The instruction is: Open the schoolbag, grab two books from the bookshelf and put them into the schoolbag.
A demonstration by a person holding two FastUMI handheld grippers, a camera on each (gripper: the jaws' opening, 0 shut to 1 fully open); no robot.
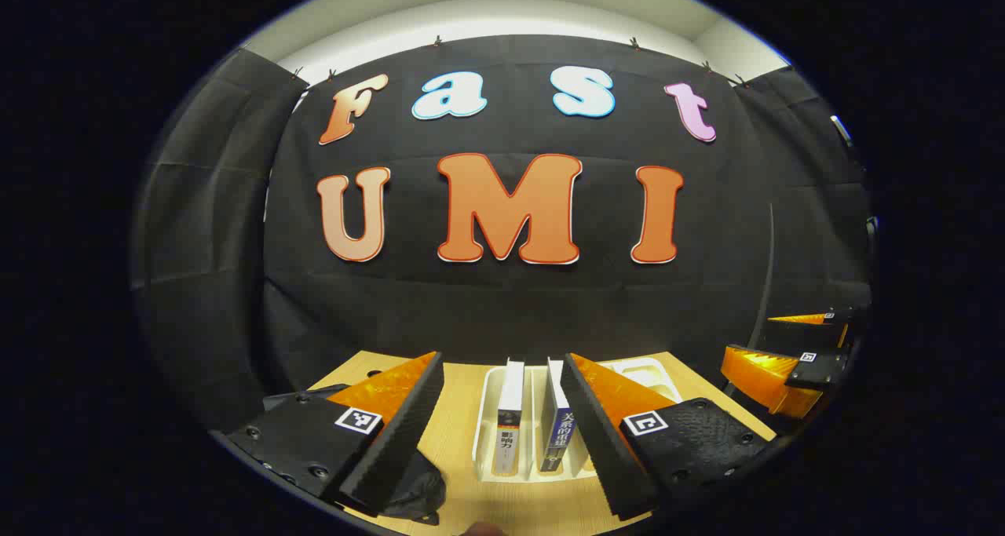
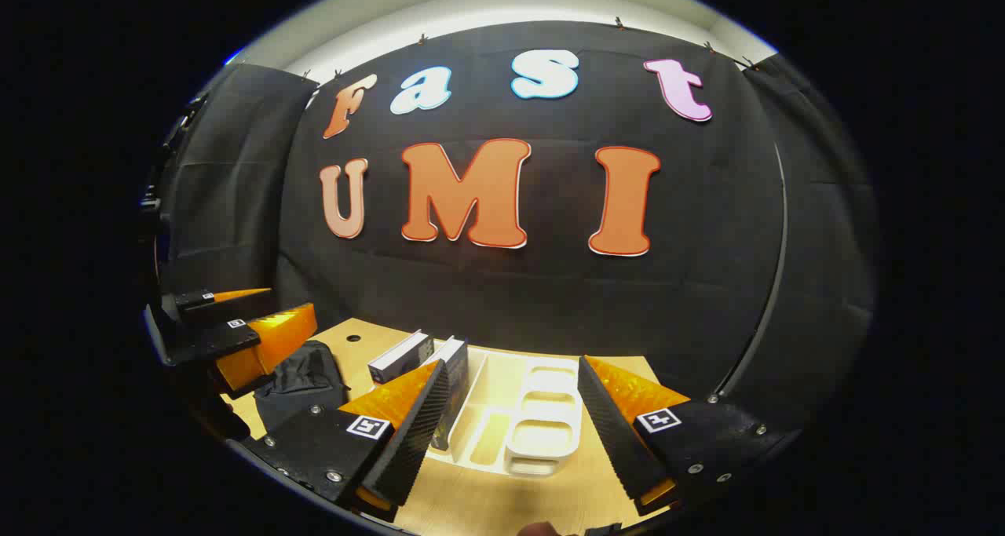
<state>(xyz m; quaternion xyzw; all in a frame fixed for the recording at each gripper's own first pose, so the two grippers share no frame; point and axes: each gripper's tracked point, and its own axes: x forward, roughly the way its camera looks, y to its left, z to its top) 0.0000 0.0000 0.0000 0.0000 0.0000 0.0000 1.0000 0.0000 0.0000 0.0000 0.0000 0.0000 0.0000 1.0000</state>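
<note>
Two books (image 1: 510, 410) stand upright, spines toward you, in the white desktop bookshelf (image 2: 542, 442) on the wooden table (image 1: 463, 410). The black schoolbag (image 2: 302, 379) lies to its left. Your left gripper (image 1: 502, 434) and right gripper (image 2: 510, 426) hover with jaws wide, holding nothing.

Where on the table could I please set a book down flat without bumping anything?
The front edge of the wooden table, below the white book rack, is bare. The rack's right compartments stand empty. It is crowded to the left: two upright books sit in the rack, and the black schoolbag lies beside them.
</note>
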